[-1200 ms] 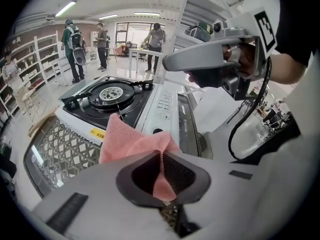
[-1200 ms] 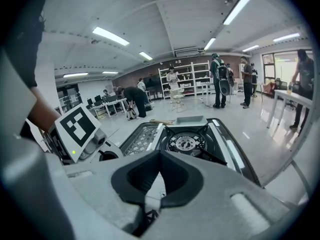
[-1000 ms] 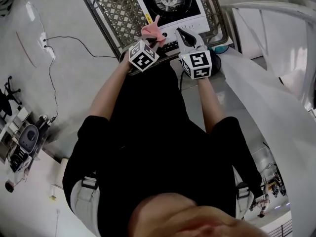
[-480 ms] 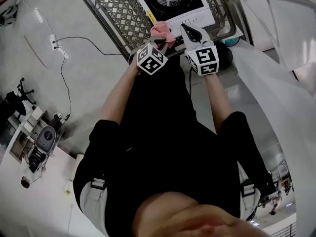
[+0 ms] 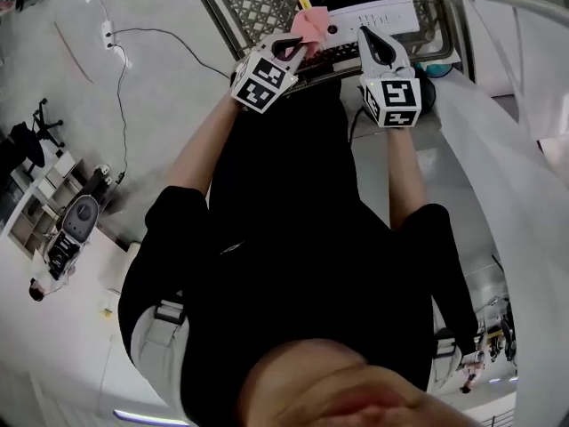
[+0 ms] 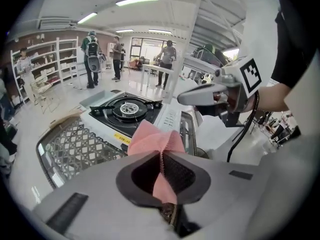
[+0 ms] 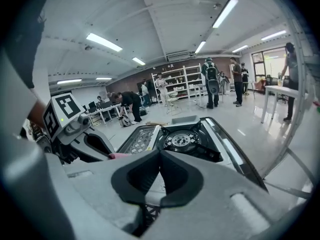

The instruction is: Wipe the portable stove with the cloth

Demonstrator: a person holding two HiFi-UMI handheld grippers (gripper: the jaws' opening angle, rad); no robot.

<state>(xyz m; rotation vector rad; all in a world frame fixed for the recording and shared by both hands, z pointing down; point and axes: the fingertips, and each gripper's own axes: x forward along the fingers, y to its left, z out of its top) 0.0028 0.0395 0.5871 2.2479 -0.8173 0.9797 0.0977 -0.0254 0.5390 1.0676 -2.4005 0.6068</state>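
Observation:
The portable stove [image 5: 356,3], white with a black burner top, sits on a metal mesh rack at the top of the head view. My left gripper [image 5: 298,44] is shut on a pink cloth [image 5: 311,23], held just in front of the stove's near left corner. In the left gripper view the cloth [image 6: 155,141] fans out above the pinching jaws, with the stove [image 6: 130,111] beyond. My right gripper [image 5: 372,38] is shut and empty, hovering before the stove's control panel. In its own view the burner [image 7: 187,141] lies straight ahead.
The mesh rack [image 5: 258,7] carries the stove. A white curved surface [image 5: 498,149] runs along the right. A power strip and cable [image 5: 151,38] lie on the floor at left. Several people [image 6: 92,59] and shelves stand far behind the stove.
My left gripper has risen with the pink cloth and turned a little. The right gripper has stayed put. The head view has tipped, sliding the stove toward the top edge.

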